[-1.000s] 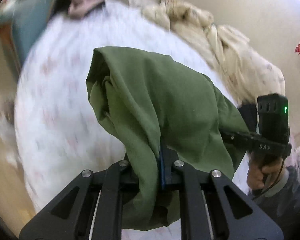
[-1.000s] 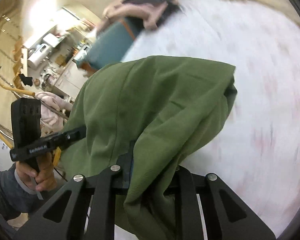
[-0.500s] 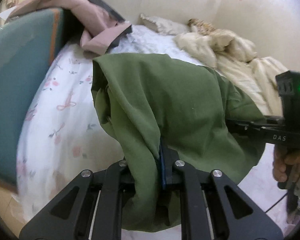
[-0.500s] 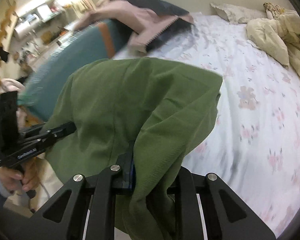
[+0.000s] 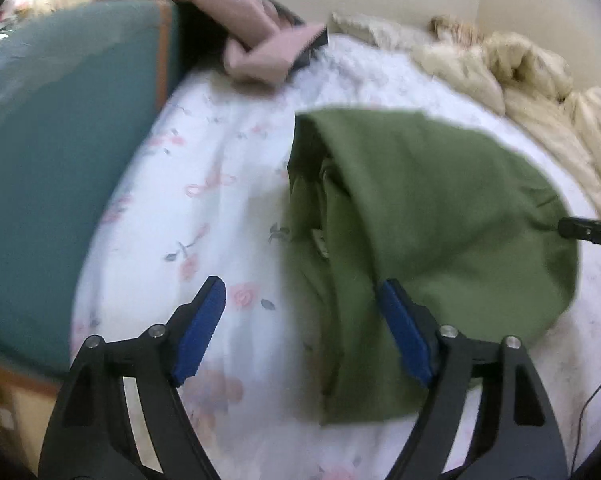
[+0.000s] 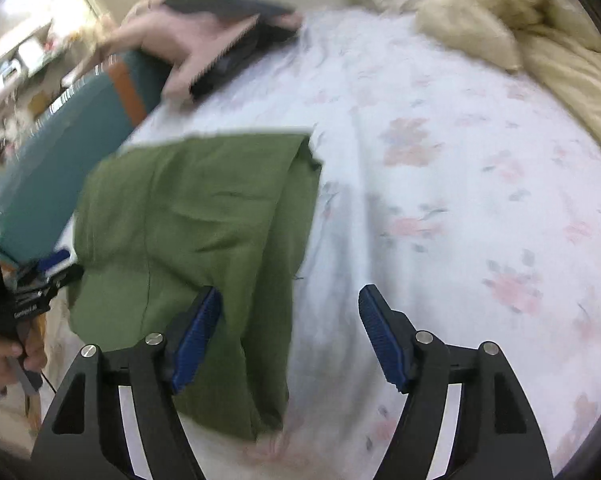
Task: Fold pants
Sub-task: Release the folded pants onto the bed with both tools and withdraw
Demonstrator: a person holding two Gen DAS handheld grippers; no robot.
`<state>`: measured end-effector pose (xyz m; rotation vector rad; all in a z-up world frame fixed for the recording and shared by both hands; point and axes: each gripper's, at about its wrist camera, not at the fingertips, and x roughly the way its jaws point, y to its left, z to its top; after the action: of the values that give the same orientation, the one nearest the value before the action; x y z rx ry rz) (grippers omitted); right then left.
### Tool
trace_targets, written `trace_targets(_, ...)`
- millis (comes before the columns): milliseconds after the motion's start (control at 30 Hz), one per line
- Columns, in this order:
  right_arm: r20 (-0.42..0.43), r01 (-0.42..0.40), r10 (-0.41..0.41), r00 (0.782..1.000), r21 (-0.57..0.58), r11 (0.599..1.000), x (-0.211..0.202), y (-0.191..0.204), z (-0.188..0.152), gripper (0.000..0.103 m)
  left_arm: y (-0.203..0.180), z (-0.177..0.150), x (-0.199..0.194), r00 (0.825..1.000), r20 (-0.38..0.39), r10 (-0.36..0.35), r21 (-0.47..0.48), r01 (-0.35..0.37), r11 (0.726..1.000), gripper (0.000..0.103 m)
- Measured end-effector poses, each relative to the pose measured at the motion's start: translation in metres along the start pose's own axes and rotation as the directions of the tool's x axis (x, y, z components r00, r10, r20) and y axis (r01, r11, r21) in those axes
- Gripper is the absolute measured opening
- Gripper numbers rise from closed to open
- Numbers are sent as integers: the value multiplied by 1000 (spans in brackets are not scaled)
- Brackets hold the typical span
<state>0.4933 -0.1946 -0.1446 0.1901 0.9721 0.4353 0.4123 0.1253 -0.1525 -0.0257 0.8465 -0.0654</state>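
The green pants (image 5: pixel 420 216) lie folded in a bundle on the floral bed sheet (image 5: pixel 204 216). My left gripper (image 5: pixel 304 332) is open, its right pad at the bundle's left edge, nothing held. In the right wrist view the pants (image 6: pixel 196 216) lie at left and my right gripper (image 6: pixel 290 336) is open, its left pad over the cloth's right edge, nothing held. The right gripper's tip (image 5: pixel 588 232) shows at the pants' far side in the left wrist view; the left gripper's handle (image 6: pixel 4 300) shows at far left in the right wrist view.
A teal footboard (image 5: pixel 48 184) borders the bed at left, with pink and dark clothes (image 5: pixel 260 48) draped over it. A crumpled cream duvet (image 5: pixel 520 80) lies along the far right of the bed. Bare floral sheet (image 6: pixel 480 200) spreads right of the pants.
Both grippers were shut on the pants and held them above the bed. Now the pants lie on the sheet and both grippers have opened and let go.
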Motion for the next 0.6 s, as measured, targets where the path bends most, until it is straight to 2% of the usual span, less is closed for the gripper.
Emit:
trace_targets(67,45,-28,30,999,-40,999,-20,15,-11,73,-14,-3,-23,997,57,-50,2,50,999,75)
trace_targets(133,53,-10,14,998,-81,997,-25,30,-24,73,-33,-9,-24,995,36,-88,16,88,996,77)
trace_targets(200,-16,76,-78,997,-112,991,-5,43,-33,71,-49,-23,-6,998,-64,-25,58,28,998,77)
trace_targets(233,-46,118,-125,991,-126,985,5,44,-41,66,-52,-33,9,989,-146,34,77,-22,997,77)
trace_targets(300,-102,244,-259,961,-138,960,16,33,-56,66,-44,-53,25,954,-273,121,84,-101,991,75)
trace_targets(333,-120,242,-256,959,-120,963,13,26,-61,66,-35,-60,20,943,-293,160,65,-147,987,69)
trace_targets(367,-121,283,-292,949,-82,955,0,18,-67,66,-23,-63,8,941,-292,173,26,-173,985,67)
trace_targets(433,-76,315,-321,944,-80,946,-30,22,-73,66,-10,-67,-24,958,-249,143,-28,-155,987,66)
trace_targets(533,-27,278,-280,960,-56,959,-74,35,-87,67,-13,-74,-76,976,-180,122,-26,-128,991,68)
trace_targets(600,17,221,-220,975,-38,975,-113,54,-101,67,-22,-81,-113,985,-133,107,-24,-111,994,68)
